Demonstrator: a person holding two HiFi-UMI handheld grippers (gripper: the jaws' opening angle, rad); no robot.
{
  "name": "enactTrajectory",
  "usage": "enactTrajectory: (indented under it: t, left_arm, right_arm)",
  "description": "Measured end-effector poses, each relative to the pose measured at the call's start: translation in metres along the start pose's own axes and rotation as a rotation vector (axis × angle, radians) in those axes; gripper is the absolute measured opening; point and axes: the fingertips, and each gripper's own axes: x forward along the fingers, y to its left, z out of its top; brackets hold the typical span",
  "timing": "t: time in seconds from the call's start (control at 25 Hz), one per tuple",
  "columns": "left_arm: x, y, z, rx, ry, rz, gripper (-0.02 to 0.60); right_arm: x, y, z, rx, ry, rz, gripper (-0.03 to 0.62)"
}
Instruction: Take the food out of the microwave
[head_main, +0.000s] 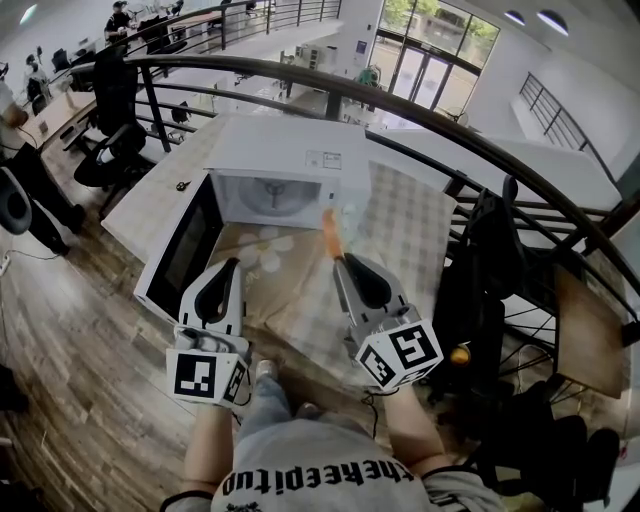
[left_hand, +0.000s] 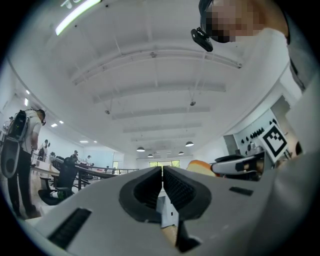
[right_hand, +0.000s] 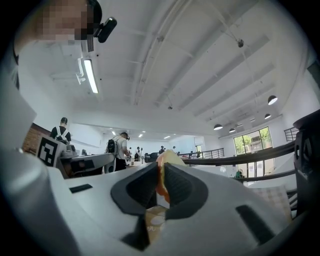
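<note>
The right gripper (head_main: 337, 258) has its jaws narrowly clamped on a thin orange slice of food (head_main: 329, 232), held just outside the open white microwave (head_main: 290, 155) on the cloth-covered bench (head_main: 415, 215). The left gripper (head_main: 232, 266) has its jaws pressed together with nothing between them.

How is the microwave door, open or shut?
Open: the door hangs out to the left and the microwave's white inside shows.
</note>
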Motion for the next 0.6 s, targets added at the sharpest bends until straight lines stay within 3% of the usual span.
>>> enactTrajectory:
  t: [0.6]
  left_arm:
    - [-0.0048, -0.0056, 0.0019, 0.001, -0.002, -0.005, 0.011]
  right_arm:
    - [-0.0077, 0.0, 0.0051, -0.003, -0.027, -0.018, 0.041]
